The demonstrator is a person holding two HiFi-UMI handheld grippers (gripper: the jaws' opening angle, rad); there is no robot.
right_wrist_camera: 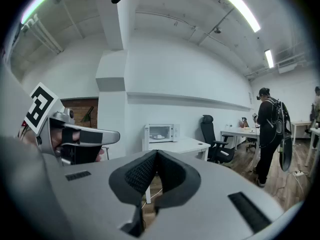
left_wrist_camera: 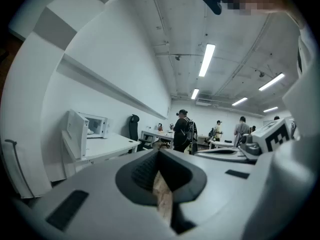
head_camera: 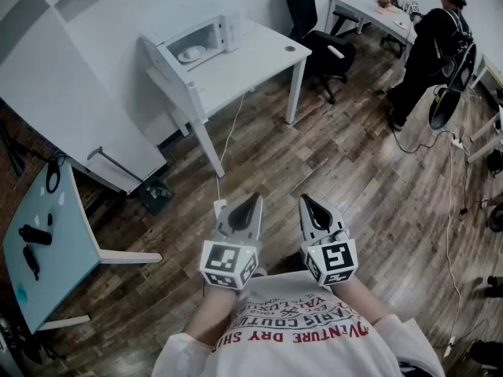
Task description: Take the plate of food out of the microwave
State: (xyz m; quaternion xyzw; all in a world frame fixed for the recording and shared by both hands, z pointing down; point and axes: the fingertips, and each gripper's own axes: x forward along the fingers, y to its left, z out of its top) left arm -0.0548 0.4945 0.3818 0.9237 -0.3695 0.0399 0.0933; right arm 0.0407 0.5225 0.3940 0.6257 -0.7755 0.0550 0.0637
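Resting inside the microwave (head_camera: 200, 42), a white plate (head_camera: 191, 53) is seen through the doorway; what lies on it cannot be made out. The microwave door (head_camera: 163, 53) is swung open, and the oven stands at the far left end of a white counter (head_camera: 255, 53) set against the wall. Both tools are held low, close to the torso and well apart from the counter, above the wooden floor (head_camera: 354, 179). The left tool (head_camera: 253, 201) is pressed together at its tips, with nothing pinched between them; only a sliver of floor is seen through the notch behind. The right tool (head_camera: 305, 200) is likewise pressed together and empty. A black office chair (head_camera: 330, 53) is placed just beyond the counter, and a person in dark clothes (head_camera: 432, 45) is seen farther off.
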